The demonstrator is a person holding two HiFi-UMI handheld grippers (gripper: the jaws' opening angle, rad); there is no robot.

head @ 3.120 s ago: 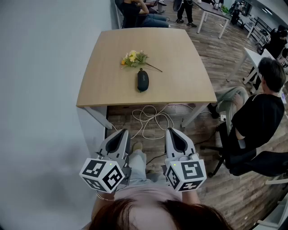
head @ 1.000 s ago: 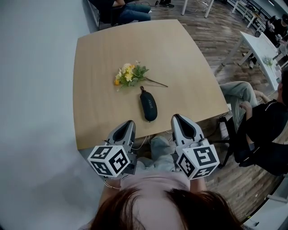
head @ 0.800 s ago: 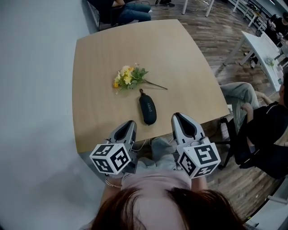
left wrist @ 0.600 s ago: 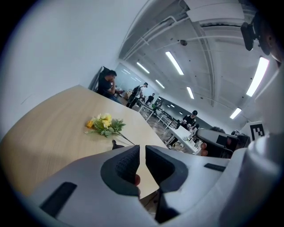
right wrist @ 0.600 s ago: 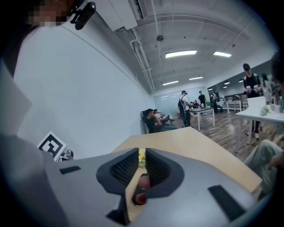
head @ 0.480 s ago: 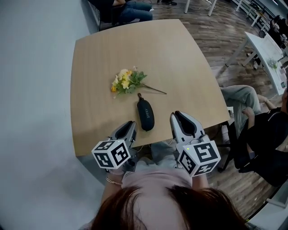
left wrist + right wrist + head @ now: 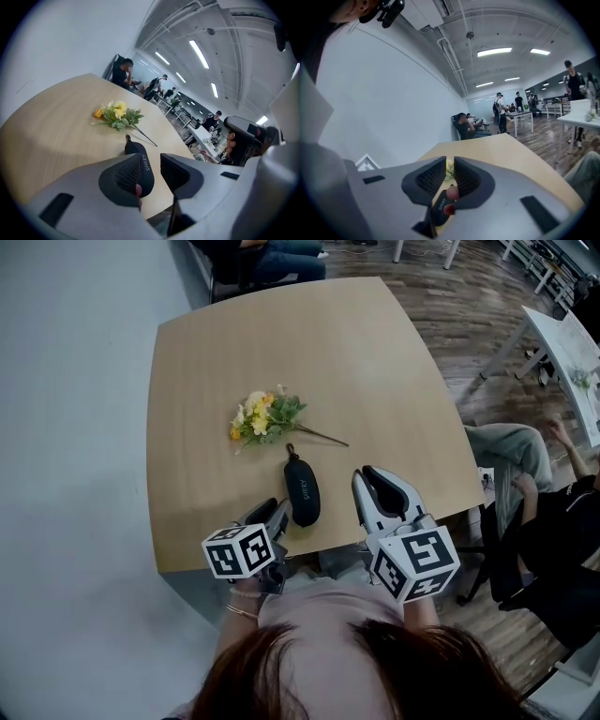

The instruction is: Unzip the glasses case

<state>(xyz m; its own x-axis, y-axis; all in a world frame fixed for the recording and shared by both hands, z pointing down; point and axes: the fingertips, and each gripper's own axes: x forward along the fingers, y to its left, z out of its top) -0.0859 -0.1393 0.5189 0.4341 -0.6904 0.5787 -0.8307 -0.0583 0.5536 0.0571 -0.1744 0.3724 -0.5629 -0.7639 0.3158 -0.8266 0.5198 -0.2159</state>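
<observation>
Glasses case (image 7: 302, 488): black elongated oval, white lettering.

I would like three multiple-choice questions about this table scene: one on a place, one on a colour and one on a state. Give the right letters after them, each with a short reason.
1. Where does the glasses case lie on the table?
A. Between the flowers and the person's edge of the table
B. Beyond the flowers, at the far edge
C. On top of the flowers

2. What colour is the glasses case?
A. White
B. Black
C. Red

3. How do the jaws of the left gripper stand?
A. Clamped on a flower stem
B. Pressed together
C. Apart, gripping nothing

Answers:
1 A: the head view shows the case nearer the person than the flowers.
2 B: its shell is black in every view.
3 C: the left gripper view shows a clear gap. The jaws have just been opening, and the case lies on the table ahead of them, not touched by the pads.
</observation>
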